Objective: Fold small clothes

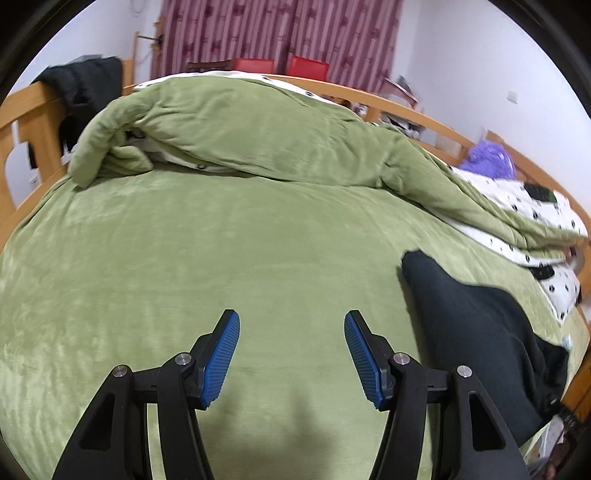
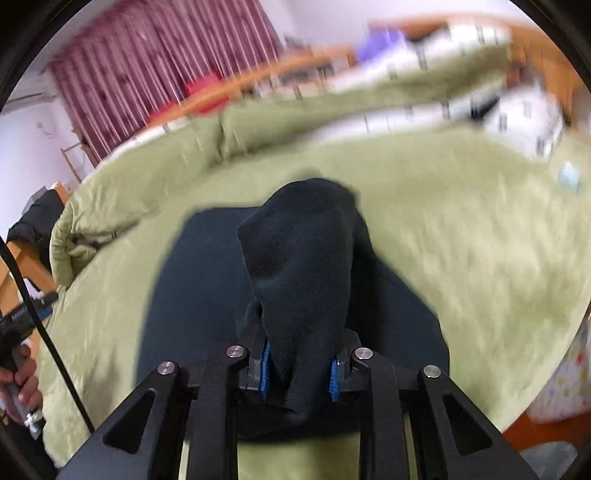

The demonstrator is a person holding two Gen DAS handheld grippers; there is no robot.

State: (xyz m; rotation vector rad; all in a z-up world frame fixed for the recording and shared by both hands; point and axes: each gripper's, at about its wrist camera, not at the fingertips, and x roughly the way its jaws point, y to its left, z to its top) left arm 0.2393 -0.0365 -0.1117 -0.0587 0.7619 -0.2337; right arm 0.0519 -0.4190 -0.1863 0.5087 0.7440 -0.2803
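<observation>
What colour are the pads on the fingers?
Blue, ribbed pads; the left wrist view shows them best.

Both wrist views look low across the green bed (image 1: pixel 184 258), sharing the curtain (image 1: pixel 280 33).

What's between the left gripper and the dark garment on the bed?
Nothing visible. The open left gripper faces bare green bedding; the dark garment lies off to its right, already clamped in the right gripper.

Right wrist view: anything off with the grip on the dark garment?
Yes. The right gripper is shut on a bunched wad of the dark garment, not a flat edge; the cloth humps up between the fingers. The left gripper is open over bare green bedding.
</observation>
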